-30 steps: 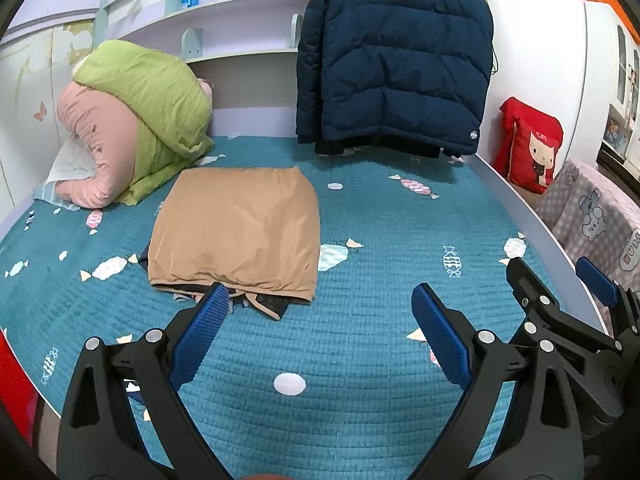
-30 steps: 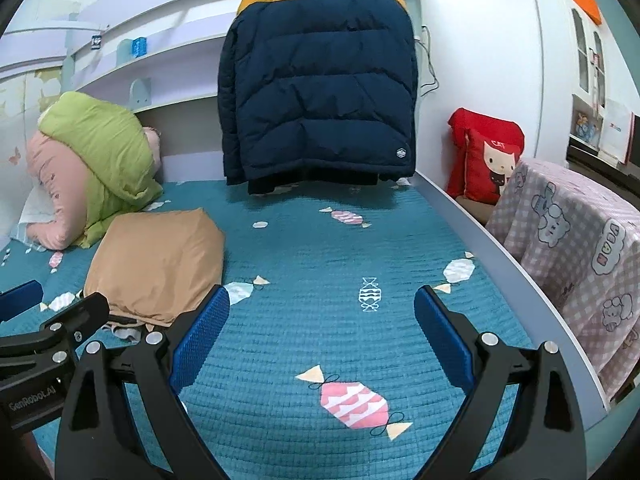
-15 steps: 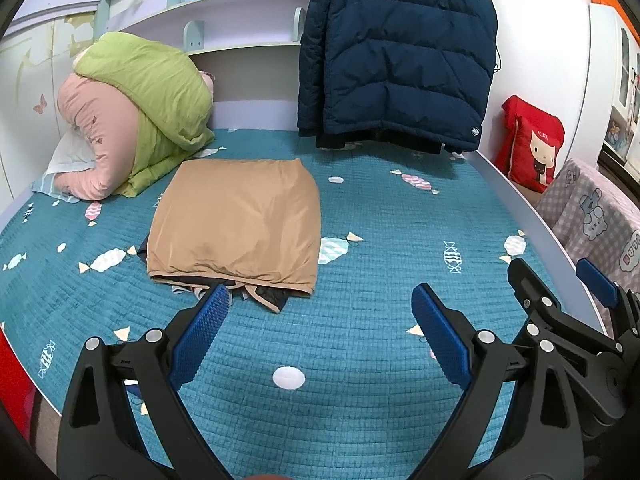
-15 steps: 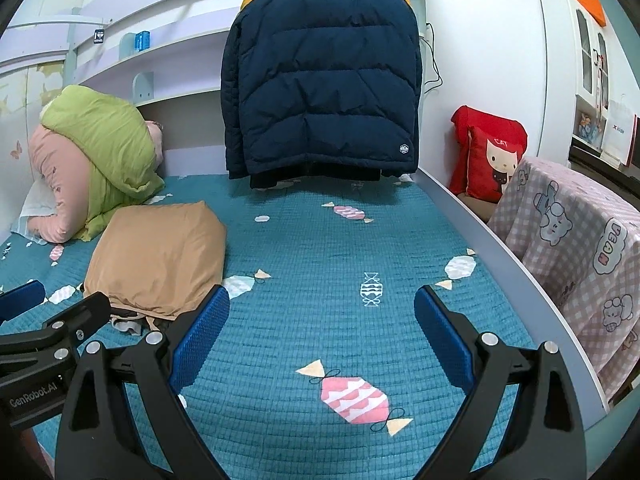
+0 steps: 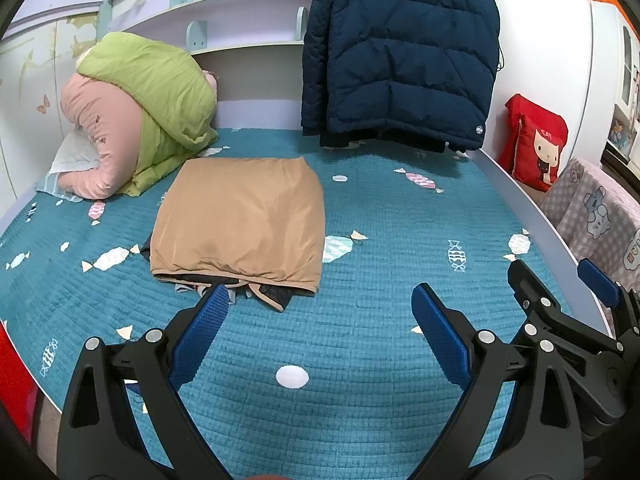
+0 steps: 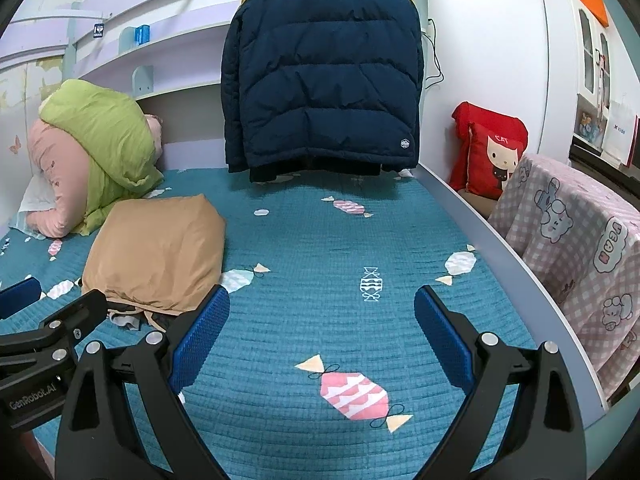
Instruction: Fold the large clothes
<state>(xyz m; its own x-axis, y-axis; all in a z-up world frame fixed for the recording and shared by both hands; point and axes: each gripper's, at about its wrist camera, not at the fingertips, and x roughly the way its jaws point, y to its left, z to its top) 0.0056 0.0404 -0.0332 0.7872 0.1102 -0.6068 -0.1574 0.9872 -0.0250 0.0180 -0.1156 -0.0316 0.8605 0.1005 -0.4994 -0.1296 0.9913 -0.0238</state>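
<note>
Change: both views have drawn slightly back from the folded tan garment [image 5: 240, 220].
Grippers: left gripper [image 5: 316, 336] and right gripper [image 6: 320, 336] fingers apart, empty.
Meaning: fold looks finished.

In the right wrist view, white lettering reading "GenRobot.AI" stands on the black body of the left gripper [image 6: 32, 394], low at the left edge. The red cushion [image 6: 494, 156] leaning against the wall beside the bed carries the word "CAT" above its cartoon cat face. The round patch on the hem of the navy puffer jacket [image 6: 320, 80], the small dark sign on the shelf [image 6: 99, 31], the pink speech bubble on the checked blanket [image 6: 576, 240] and the white bag at the far right all bear print too small or blurred to read.
</note>
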